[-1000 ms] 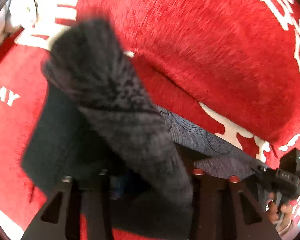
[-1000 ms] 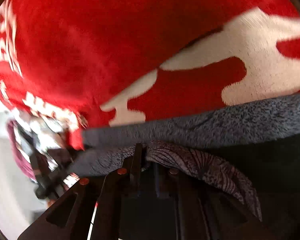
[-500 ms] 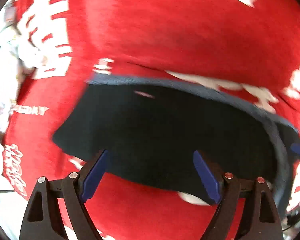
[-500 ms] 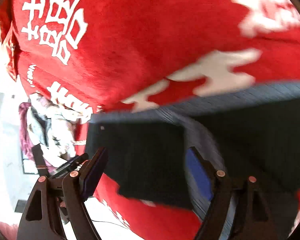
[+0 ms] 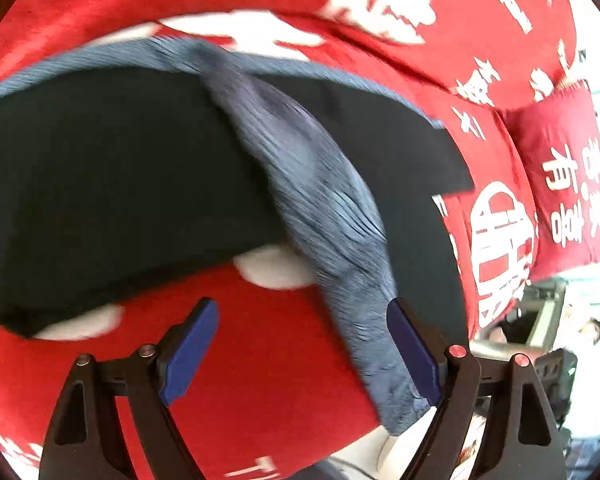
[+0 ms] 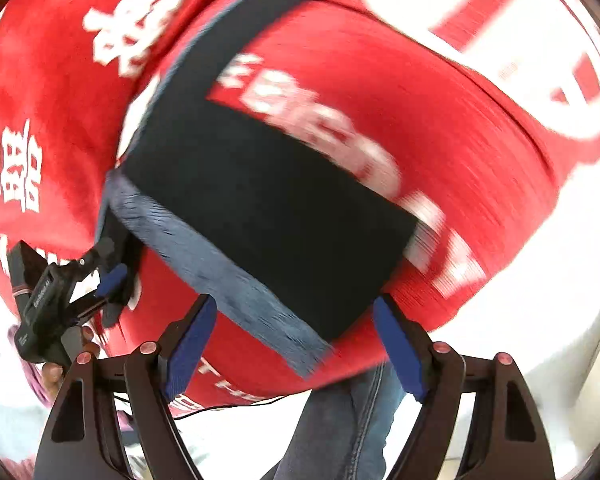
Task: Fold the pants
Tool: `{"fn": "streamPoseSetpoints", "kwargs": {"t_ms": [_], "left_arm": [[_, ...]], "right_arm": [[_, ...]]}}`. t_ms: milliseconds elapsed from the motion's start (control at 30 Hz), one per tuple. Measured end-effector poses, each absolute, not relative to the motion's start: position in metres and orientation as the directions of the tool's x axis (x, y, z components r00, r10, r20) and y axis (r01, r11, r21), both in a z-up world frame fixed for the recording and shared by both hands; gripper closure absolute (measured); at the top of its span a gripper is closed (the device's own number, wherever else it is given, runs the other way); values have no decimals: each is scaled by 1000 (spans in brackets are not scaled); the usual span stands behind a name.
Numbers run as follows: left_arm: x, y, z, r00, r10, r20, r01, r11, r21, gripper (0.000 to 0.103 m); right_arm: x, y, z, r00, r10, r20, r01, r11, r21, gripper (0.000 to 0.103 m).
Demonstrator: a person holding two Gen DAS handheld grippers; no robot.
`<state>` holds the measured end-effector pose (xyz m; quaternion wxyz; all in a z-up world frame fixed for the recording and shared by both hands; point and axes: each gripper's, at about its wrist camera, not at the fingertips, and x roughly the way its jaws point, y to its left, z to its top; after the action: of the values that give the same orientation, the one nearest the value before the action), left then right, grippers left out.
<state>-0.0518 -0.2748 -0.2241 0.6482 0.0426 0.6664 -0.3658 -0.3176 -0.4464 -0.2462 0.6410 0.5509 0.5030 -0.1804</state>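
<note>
Dark navy pants (image 5: 120, 184) lie spread on a red blanket with white characters (image 5: 260, 380). A fuzzy grey-blue band of the pants (image 5: 324, 216) runs across them toward my left gripper's right finger. My left gripper (image 5: 304, 354) is open and empty above the blanket, just short of the pants. In the right wrist view the pants (image 6: 268, 216) lie folded with the grey-blue band (image 6: 228, 272) along their near edge. My right gripper (image 6: 294, 346) is open and empty over that near edge. The left gripper also shows in the right wrist view (image 6: 108, 288), at the left.
A red cushion with white characters (image 5: 568, 184) sits at the blanket's right end. The blanket's near edge drops to a pale floor (image 6: 540, 320). The person's jeans leg (image 6: 340, 420) stands by that edge. Clutter lies at the far right (image 5: 548, 328).
Both grippers have let go of the pants and opened. The lifted fabric has dropped flat onto the blanket, and both grippers have pulled back toward the near edge.
</note>
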Motion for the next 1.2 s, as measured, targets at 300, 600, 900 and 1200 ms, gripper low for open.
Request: {"fn": "streamPoseSetpoints", "kwargs": {"t_ms": [300,600,900,1200], "left_arm": [[-83,-306,-239,-173,-392,-903,545,726,-420,16],[-64,-353,-197,-184,-467,-865,473,729,-494,52],[26,-413,-138,127,-464,-877,517,785,-341,24],[31,-382,-177,160,-249,-955,484,863,-144,24]], "right_arm": [[-326,-430,-294,637,459,-619,670,65,739,27],[-287,-498,-251,665,544,-511,589,39,807,95],[-161,-661,-202,706,417,-572,526,233,818,83],[-136,-695,-162,608,192,-770,603,520,605,15]]}}
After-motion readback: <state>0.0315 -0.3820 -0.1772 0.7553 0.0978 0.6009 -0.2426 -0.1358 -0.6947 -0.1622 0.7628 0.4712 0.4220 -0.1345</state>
